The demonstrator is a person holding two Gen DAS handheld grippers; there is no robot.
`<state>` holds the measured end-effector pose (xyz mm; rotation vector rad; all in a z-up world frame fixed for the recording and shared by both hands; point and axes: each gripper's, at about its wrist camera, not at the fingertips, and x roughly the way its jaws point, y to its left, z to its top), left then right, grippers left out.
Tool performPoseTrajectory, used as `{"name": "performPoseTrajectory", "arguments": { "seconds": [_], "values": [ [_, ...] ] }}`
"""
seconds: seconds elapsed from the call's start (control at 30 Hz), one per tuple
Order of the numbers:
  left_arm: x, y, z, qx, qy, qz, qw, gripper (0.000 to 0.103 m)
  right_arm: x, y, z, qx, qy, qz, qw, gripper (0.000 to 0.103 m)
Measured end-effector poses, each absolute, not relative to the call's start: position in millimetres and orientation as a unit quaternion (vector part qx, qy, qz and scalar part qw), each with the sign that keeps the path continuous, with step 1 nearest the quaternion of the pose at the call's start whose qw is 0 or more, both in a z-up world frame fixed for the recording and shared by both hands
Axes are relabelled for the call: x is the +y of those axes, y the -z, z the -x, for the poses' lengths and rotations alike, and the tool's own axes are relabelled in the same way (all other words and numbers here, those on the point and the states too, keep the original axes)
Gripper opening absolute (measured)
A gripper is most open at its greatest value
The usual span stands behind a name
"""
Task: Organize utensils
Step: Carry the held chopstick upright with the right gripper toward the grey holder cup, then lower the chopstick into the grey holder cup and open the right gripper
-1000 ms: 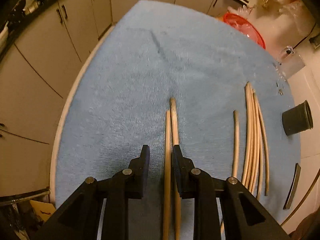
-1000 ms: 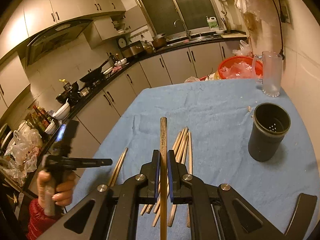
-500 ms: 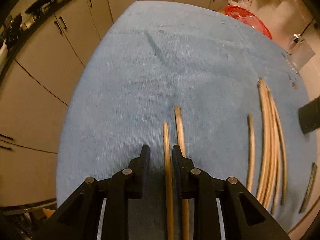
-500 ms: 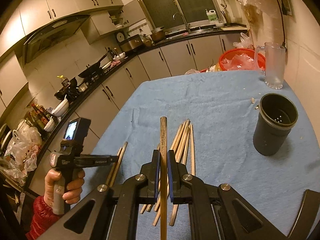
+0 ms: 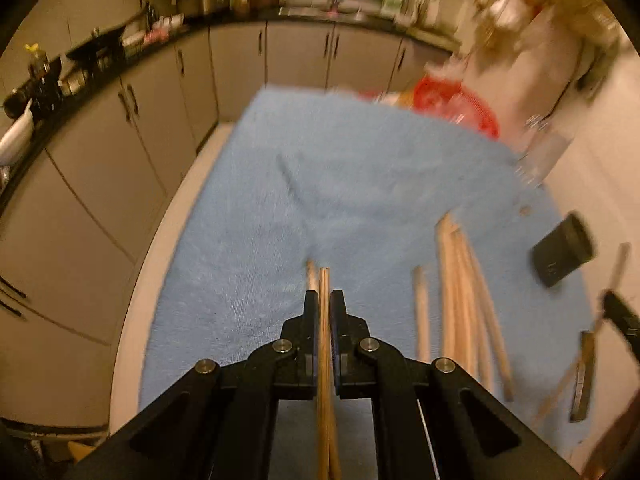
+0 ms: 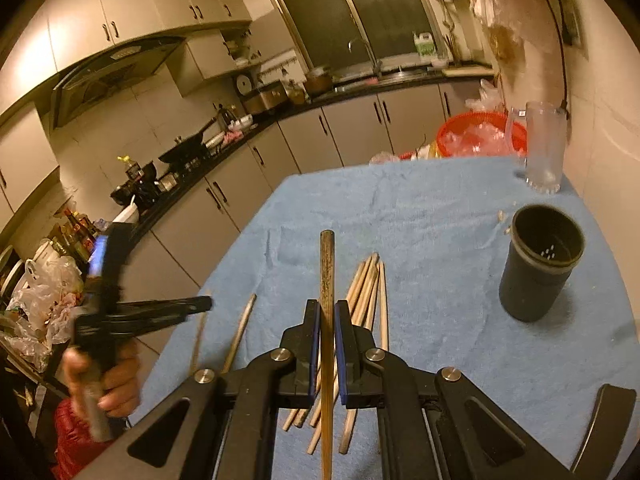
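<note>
Two tools each clamp a chopstick. The left tool (image 5: pixel 324 300) is closed narrow on a light wooden chopstick (image 5: pixel 323 360), with a second chopstick (image 5: pixel 310 276) showing just beside it, close under the tip; whether that one is also gripped cannot be told. The right tool (image 6: pixel 327 312) is closed narrow on a dark chopstick (image 6: pixel 327 276), which projects forward past the fingertips. A loose bundle of chopsticks (image 6: pixel 366 292) lies on the blue towel (image 6: pixel 420 240) covering the desk, below the right tool. The black utensil holder (image 6: pixel 540 264) stands upright near the right edge of the desk, well apart from the bundle. A glass mug (image 6: pixel 540 148) stands at the far right corner, beside a red basket (image 6: pixel 472 136).
</note>
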<state>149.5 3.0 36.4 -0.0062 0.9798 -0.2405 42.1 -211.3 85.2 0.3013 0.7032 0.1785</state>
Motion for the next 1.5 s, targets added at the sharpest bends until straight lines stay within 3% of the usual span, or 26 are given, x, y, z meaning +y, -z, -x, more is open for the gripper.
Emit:
{"name": "performPoseTrajectory", "arguments": {
  "seconds": [0.4, 1.1, 1.5],
  "values": [
    [-17.4, -121.3, -87.7, 0.371, 0.179, -0.004, 0.911, 0.005, -214.1, -104.2, -16.9, 0.298, -0.089, -0.143, 0.94, 0.007],
    [-64.0, -169.2, -96.6, 0.362, 0.222, -0.006, 0.906, 0.005, -287.2, -143.7, -17.0, 0.217, -0.028, -0.176, 0.96, 0.007],
    [-137.7, -213.6, -114.5, 0.34, 0.282, -0.01, 0.897, 0.005, -372.5, -177.5, -39.1, 0.157, 0.052, -0.218, 0.962, 0.007]
  ]
}}
